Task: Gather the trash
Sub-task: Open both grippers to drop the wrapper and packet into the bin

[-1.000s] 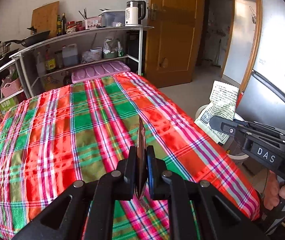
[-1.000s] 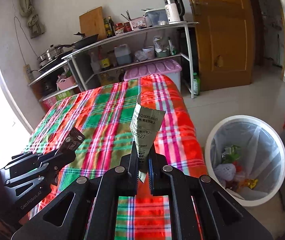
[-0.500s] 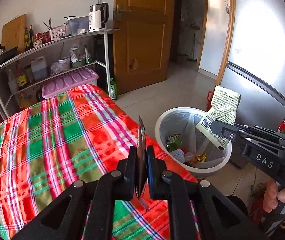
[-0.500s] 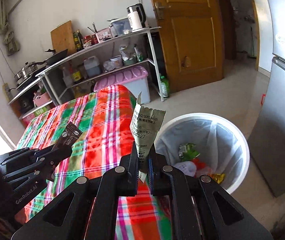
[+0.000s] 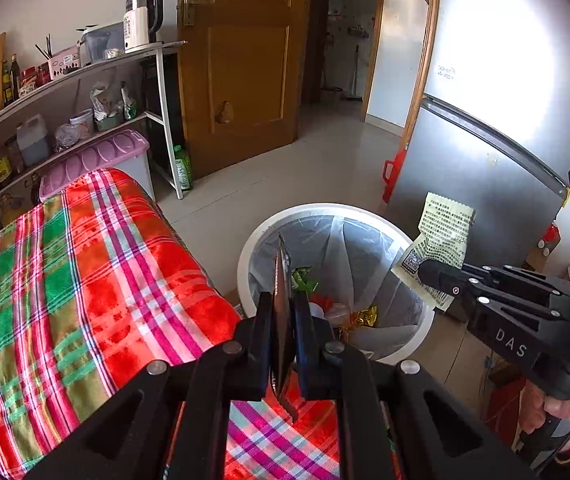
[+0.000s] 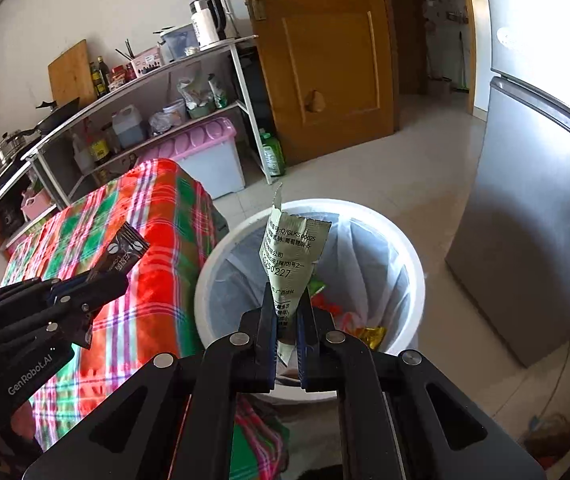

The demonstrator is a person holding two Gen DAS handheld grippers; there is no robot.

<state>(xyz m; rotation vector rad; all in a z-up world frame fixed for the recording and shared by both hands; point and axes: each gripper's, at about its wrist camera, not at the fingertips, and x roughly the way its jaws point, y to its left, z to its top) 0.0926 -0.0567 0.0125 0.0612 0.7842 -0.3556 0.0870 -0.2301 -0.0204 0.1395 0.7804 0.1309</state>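
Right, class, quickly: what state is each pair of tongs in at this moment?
Left tongs: closed on a flat dark brown sachet.
Right tongs: closed on a torn pale green printed paper packet, in front of the white bin.

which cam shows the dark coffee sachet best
The right wrist view: the dark coffee sachet faces the lens, its printed front readable, clamped in the left gripper. The left wrist view shows it only edge-on, a thin dark strip.

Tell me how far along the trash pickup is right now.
Done: some wrappers already lie in the white bin. In hand: the left tongs grip a dark sachet, the right tongs a green printed wrapper, both near the bin. Left: releasing both pieces into it.
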